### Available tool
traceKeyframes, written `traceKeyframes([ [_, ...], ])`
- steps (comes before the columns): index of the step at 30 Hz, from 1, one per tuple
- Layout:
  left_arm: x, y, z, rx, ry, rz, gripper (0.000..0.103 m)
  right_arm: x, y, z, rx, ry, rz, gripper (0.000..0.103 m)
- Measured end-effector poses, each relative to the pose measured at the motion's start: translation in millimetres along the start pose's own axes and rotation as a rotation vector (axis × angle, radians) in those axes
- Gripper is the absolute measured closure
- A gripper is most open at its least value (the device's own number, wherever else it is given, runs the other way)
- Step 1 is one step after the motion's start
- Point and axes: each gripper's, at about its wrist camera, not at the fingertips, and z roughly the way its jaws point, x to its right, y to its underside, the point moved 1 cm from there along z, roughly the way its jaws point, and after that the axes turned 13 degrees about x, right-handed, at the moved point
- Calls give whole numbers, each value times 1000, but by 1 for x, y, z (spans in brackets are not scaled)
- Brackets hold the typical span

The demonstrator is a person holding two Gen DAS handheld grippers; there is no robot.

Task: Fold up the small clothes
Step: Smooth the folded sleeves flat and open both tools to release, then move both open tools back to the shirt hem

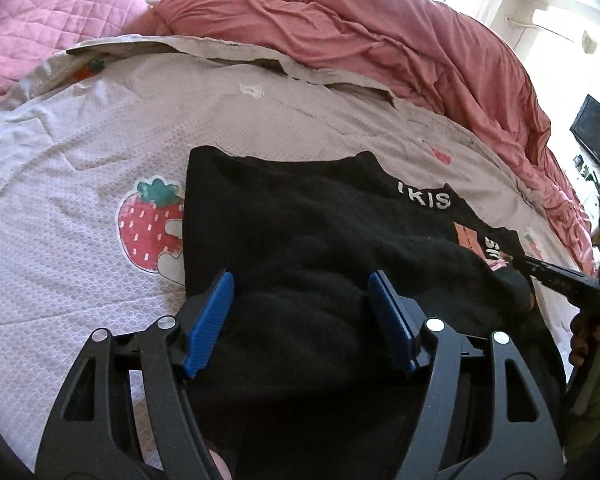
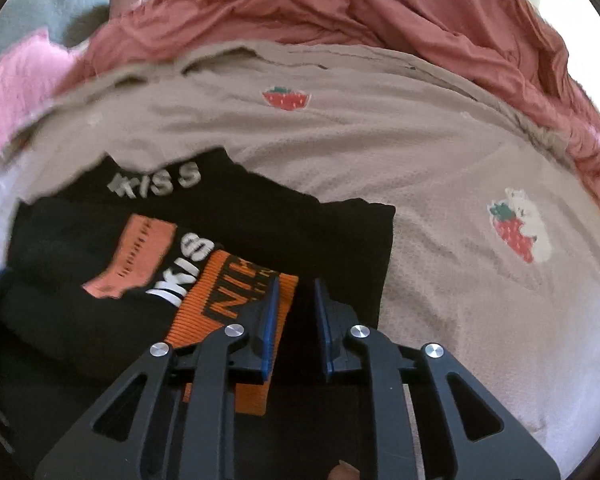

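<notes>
Folding in progress: the left gripper (image 1: pixel 300 312) is hovering with fingers spread wide over the black garment (image 1: pixel 300 232) lying on the strawberry-print sheet (image 1: pixel 80 152), while at three o'clock the right gripper (image 2: pixel 296 320), narrowly parted and pinching nothing, is hanging above its orange label (image 2: pixel 228 300); both should be releasing cleanly, then pressing the fold flat.

Bright window daylight, fisheye edges, right-wrist blur
</notes>
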Motion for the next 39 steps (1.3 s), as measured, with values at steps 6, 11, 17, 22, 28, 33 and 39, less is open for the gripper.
traceKeyframes([
  [6,11,-12,-32,142,8,37,41,-21,-3,-37,89,-122,-37,85],
  [11,38,-5,-28,124,17,174,41,-58,4,-42,83,-223,-101,85],
  [17,36,6,-6,-2,26,188,36,-69,18,-23,-5,-218,-111,88],
  [22,29,7,-7,-5,22,151,36,-62,30,-16,-20,-220,-95,93],
  [28,25,1,-18,48,-12,131,34,-62,29,-19,-20,-232,-72,90],
  [33,14,-6,-33,104,-50,90,31,-59,26,-30,-17,-250,-58,84],
  [39,6,-14,-54,196,-106,64,27,-53,24,-50,5,-250,-56,68],
])
